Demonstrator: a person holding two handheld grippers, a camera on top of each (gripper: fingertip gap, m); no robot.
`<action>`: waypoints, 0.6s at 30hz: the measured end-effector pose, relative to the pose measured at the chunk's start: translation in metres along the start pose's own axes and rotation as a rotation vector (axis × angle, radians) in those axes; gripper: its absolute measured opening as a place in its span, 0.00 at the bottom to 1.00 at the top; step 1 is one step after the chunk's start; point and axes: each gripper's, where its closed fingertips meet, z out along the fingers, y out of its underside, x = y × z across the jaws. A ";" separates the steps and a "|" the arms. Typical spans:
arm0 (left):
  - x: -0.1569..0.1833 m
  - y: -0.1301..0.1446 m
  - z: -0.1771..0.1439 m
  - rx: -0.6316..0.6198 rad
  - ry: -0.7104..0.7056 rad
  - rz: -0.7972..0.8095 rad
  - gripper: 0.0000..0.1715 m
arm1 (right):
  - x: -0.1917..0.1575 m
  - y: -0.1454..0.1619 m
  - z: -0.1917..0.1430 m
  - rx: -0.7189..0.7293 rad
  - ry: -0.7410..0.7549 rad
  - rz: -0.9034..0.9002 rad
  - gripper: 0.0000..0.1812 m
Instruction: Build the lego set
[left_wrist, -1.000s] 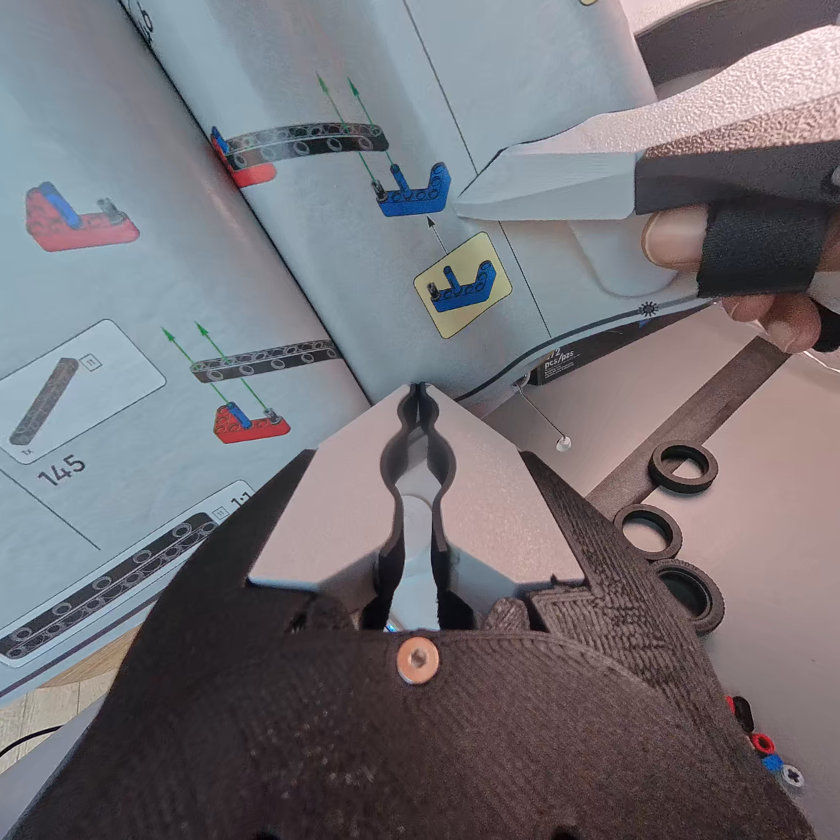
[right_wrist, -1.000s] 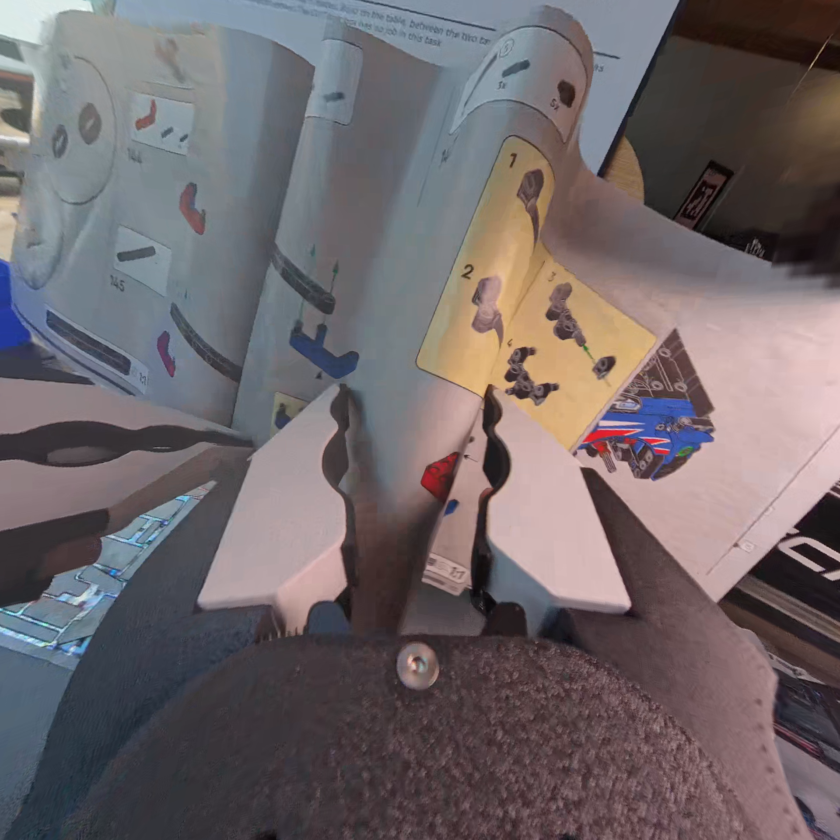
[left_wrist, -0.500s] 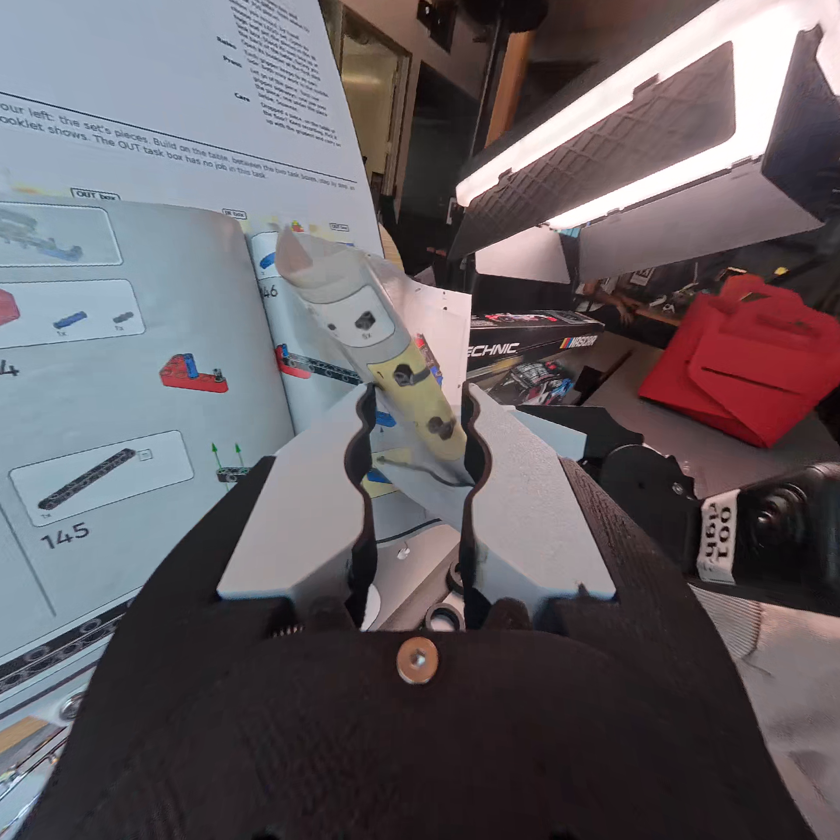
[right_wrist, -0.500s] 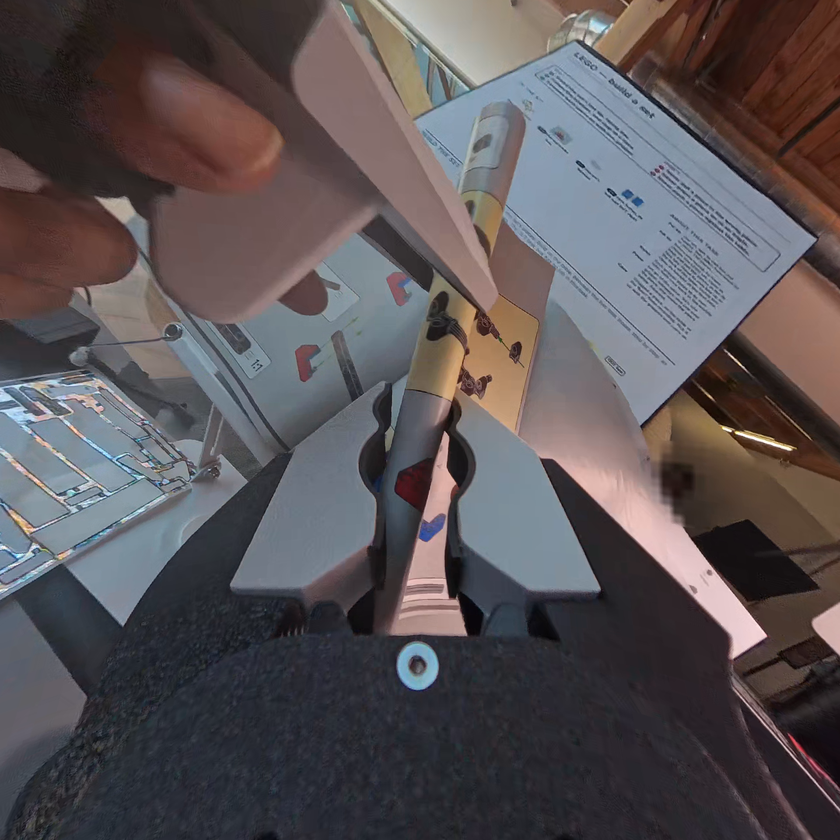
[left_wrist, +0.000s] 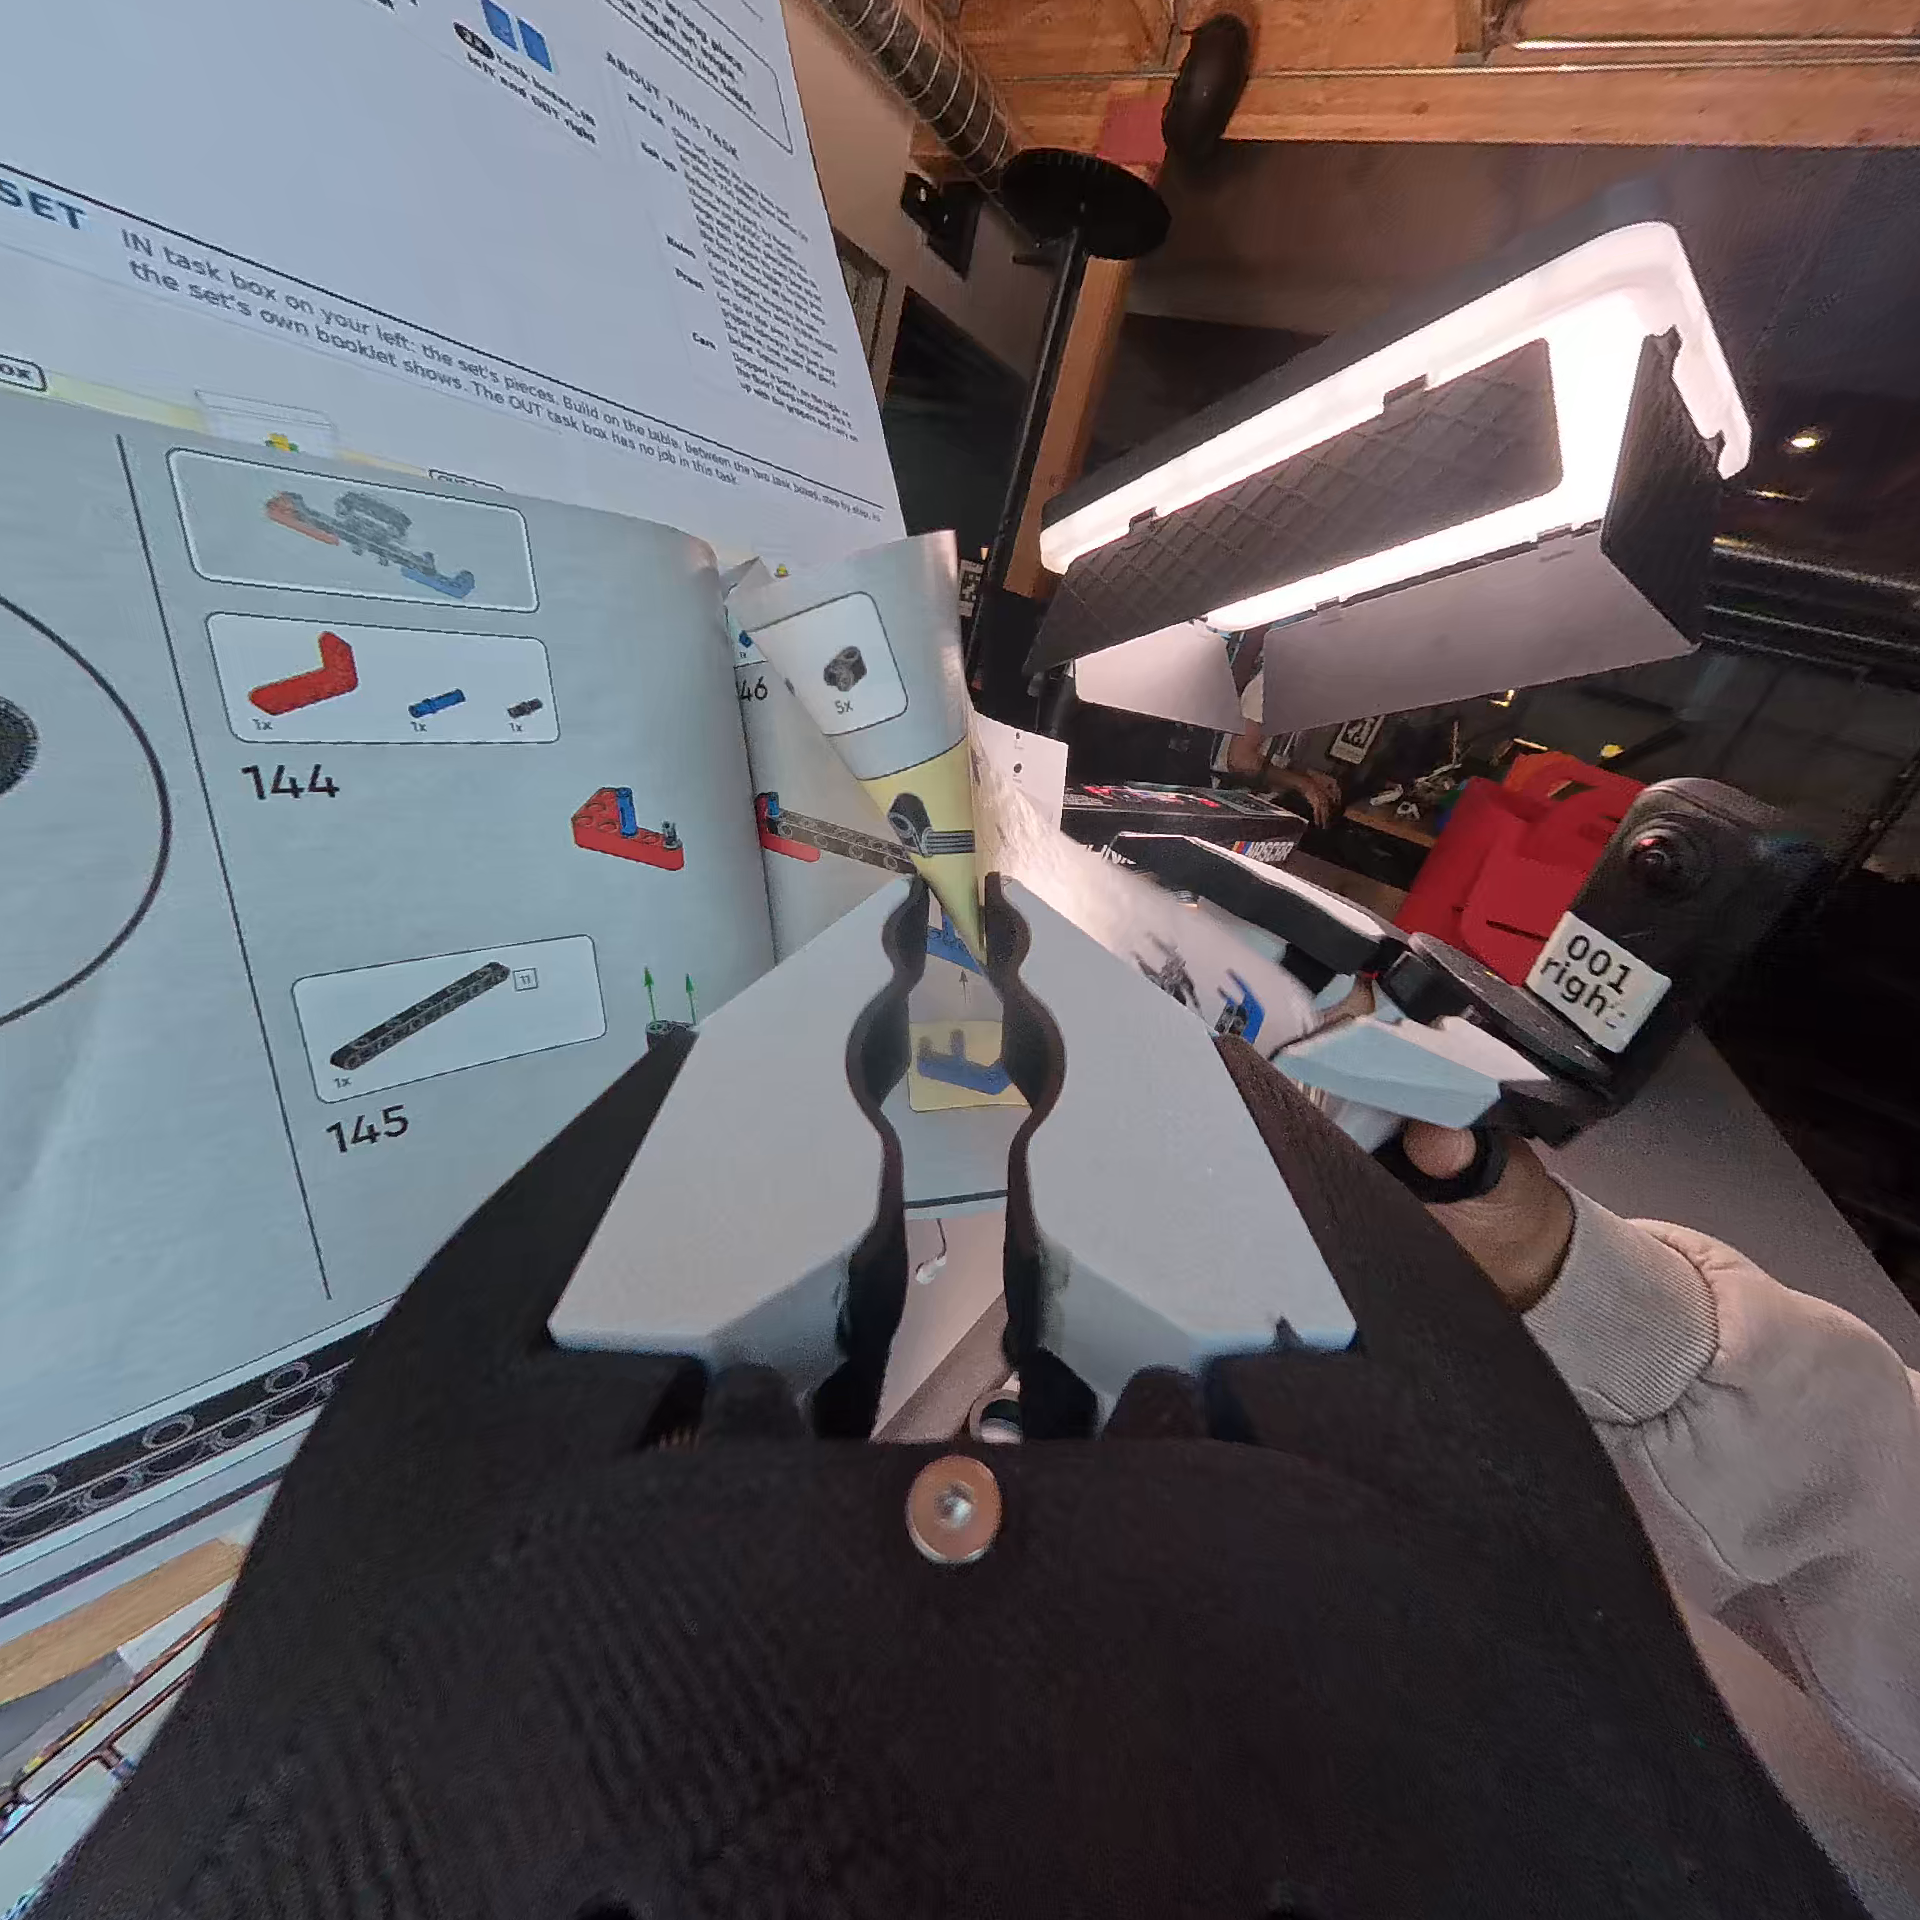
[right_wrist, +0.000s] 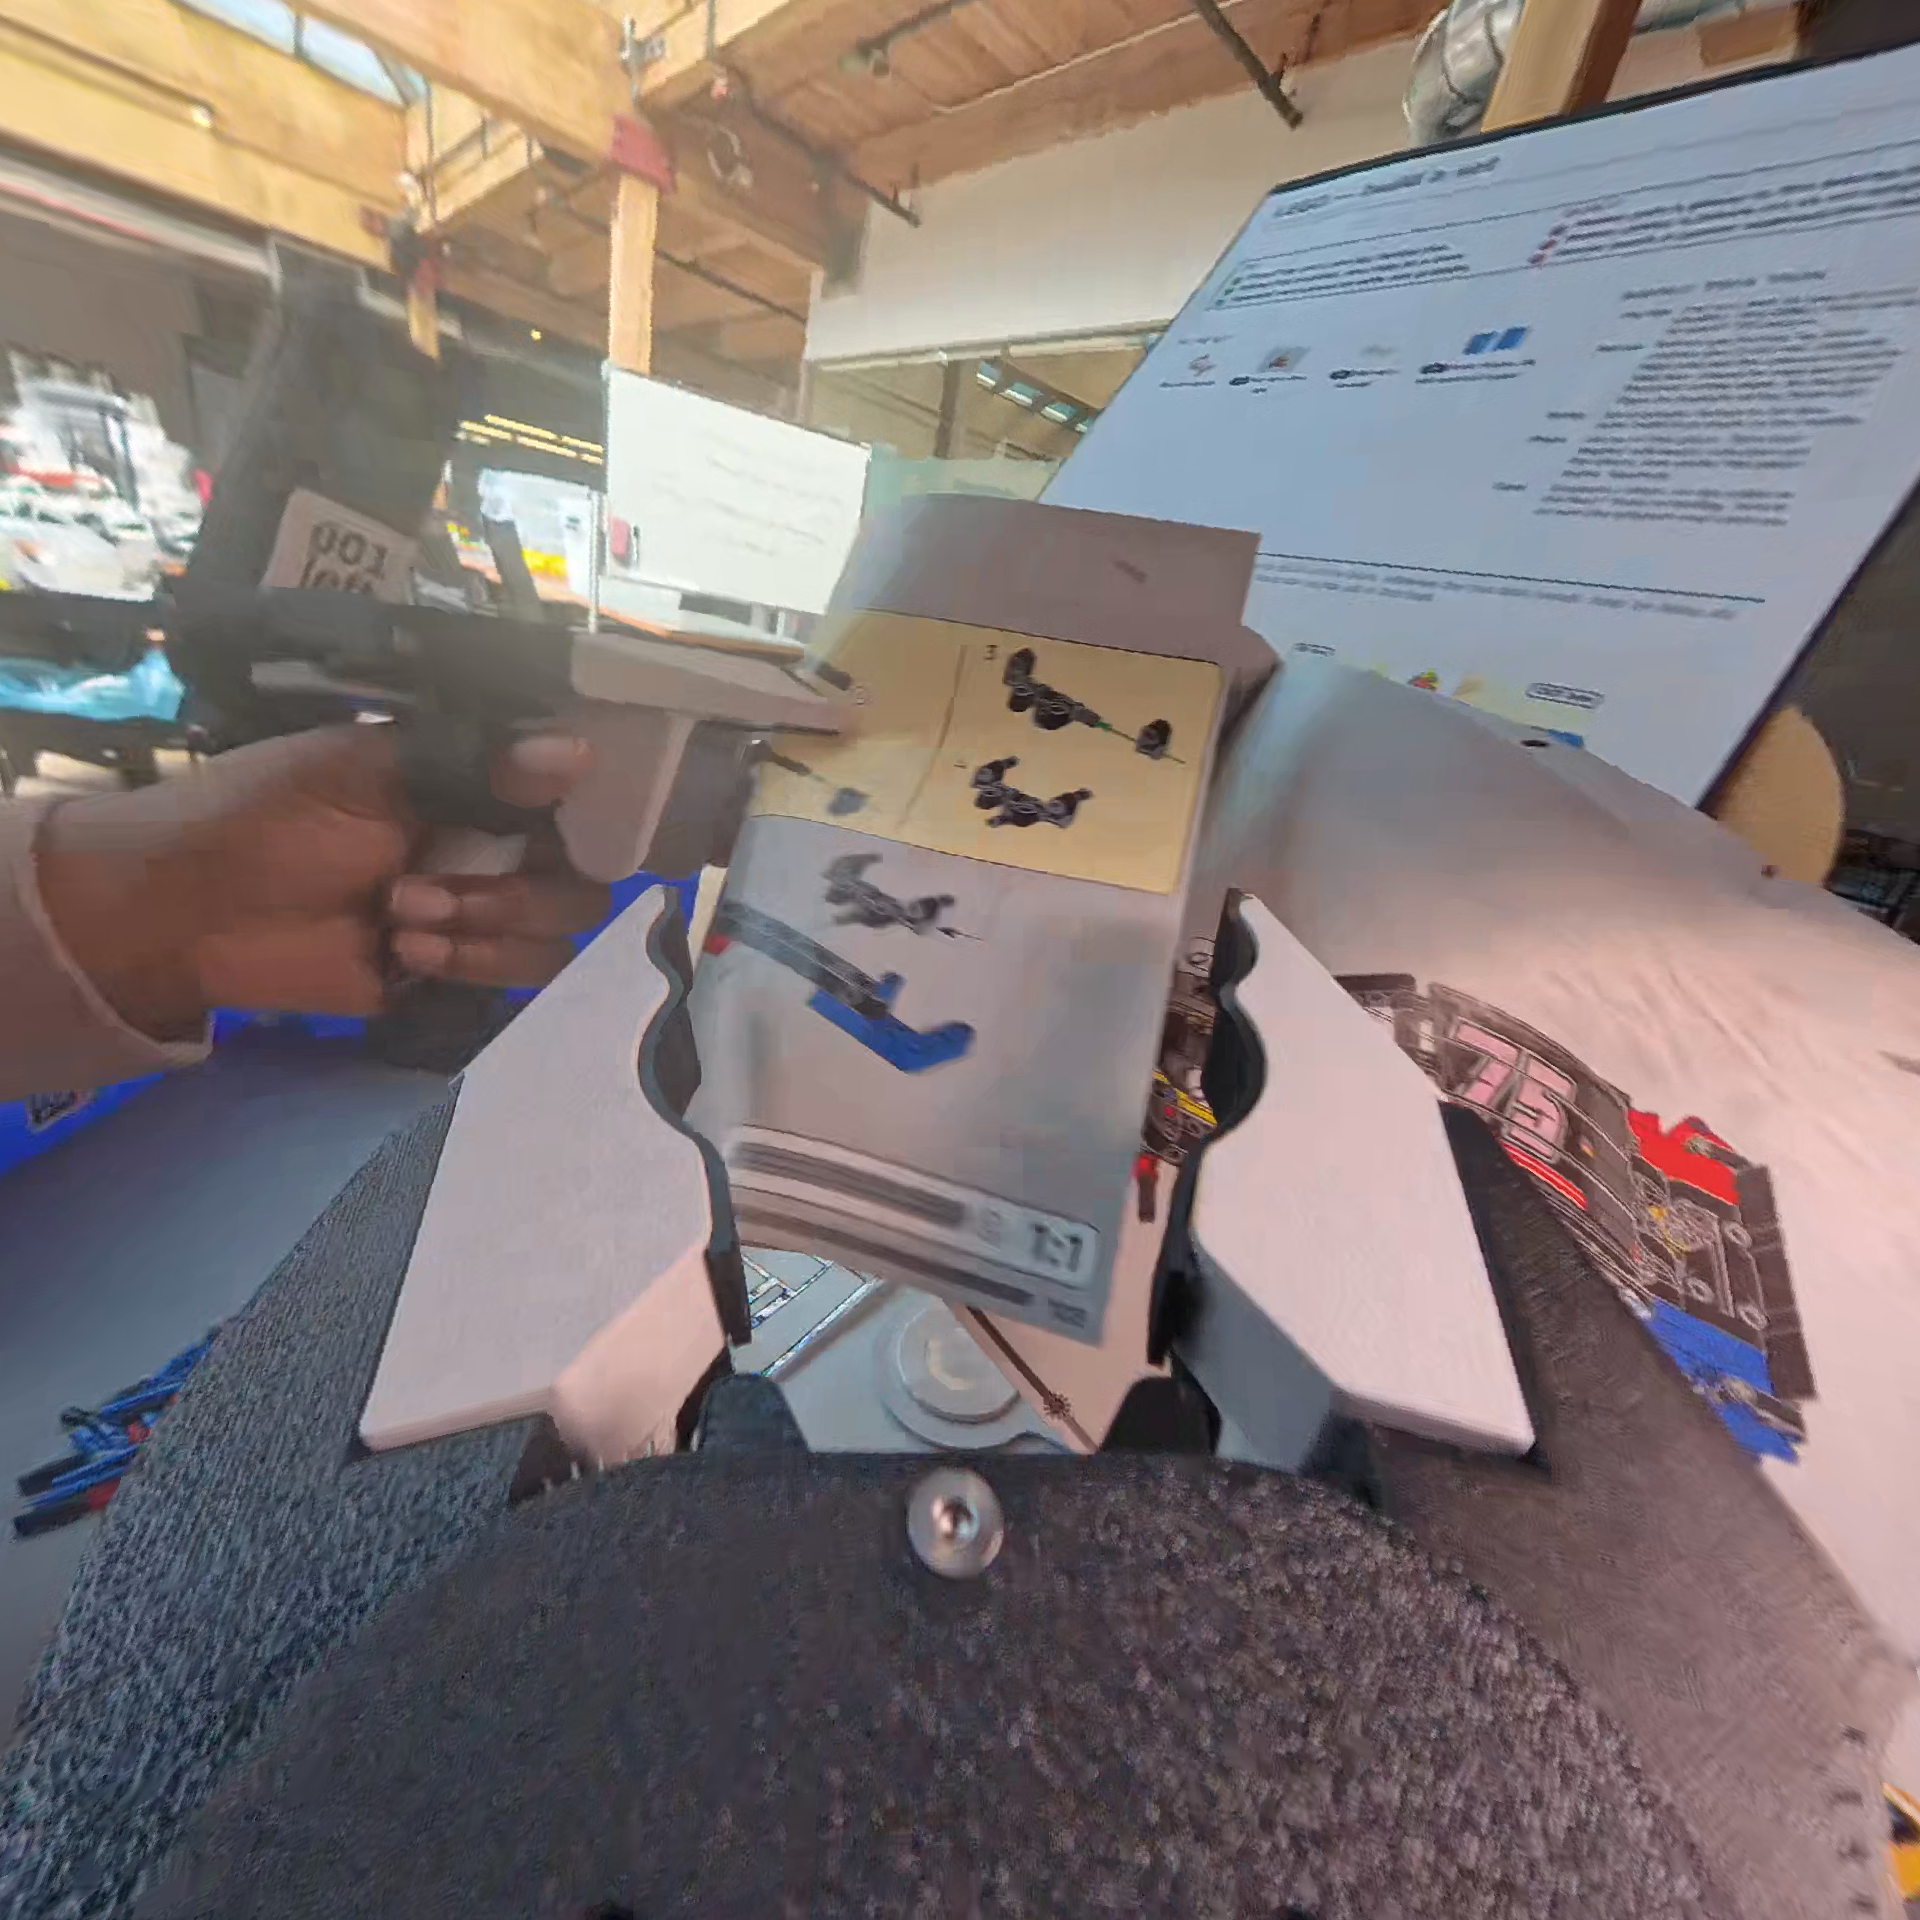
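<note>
1. The grey paper instruction booklet (left_wrist: 436, 831) stands open at the left of the left wrist view. One loose page (left_wrist: 883, 707) curls upright at centre, with its lower point between the tips of the left gripper (left_wrist: 951, 894).
2. The left gripper's jaws stand narrow and appear to pinch that page's edge. In the right wrist view, the left gripper (right_wrist: 821, 691) meets the page at its upper left corner.
3. The right gripper (right_wrist: 956, 935) has its jaws wide apart. The page (right_wrist: 966, 935) hangs blurred between them, and I cannot tell whether it touches them.
4. Risk, as a judgement: held by one thin pinch, the page could tear at the spine or slip free and fall back if pulled too fast. It could also crease if the right gripper's jaws close on the curl.
5. A pale grey tabletop (left_wrist: 1714, 1143) shows at centre right of the left wrist view. A large white printed board (right_wrist: 1558, 395) leans behind the booklet.
6. A bright lamp (left_wrist: 1403, 468) glows at upper right, under wooden beams (right_wrist: 312, 62).
</note>
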 end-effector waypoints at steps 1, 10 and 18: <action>0.000 0.000 -0.002 0.004 0.011 -0.005 0.05 | 0.013 0.000 -0.004 0.005 0.024 0.038 0.54; 0.001 0.008 -0.001 0.001 0.032 -0.018 0.06 | 0.000 0.015 -0.016 -0.047 -0.277 0.401 0.00; 0.032 0.023 -0.005 -0.067 0.061 0.090 0.14 | 0.021 -0.002 -0.039 0.067 -0.152 0.402 0.00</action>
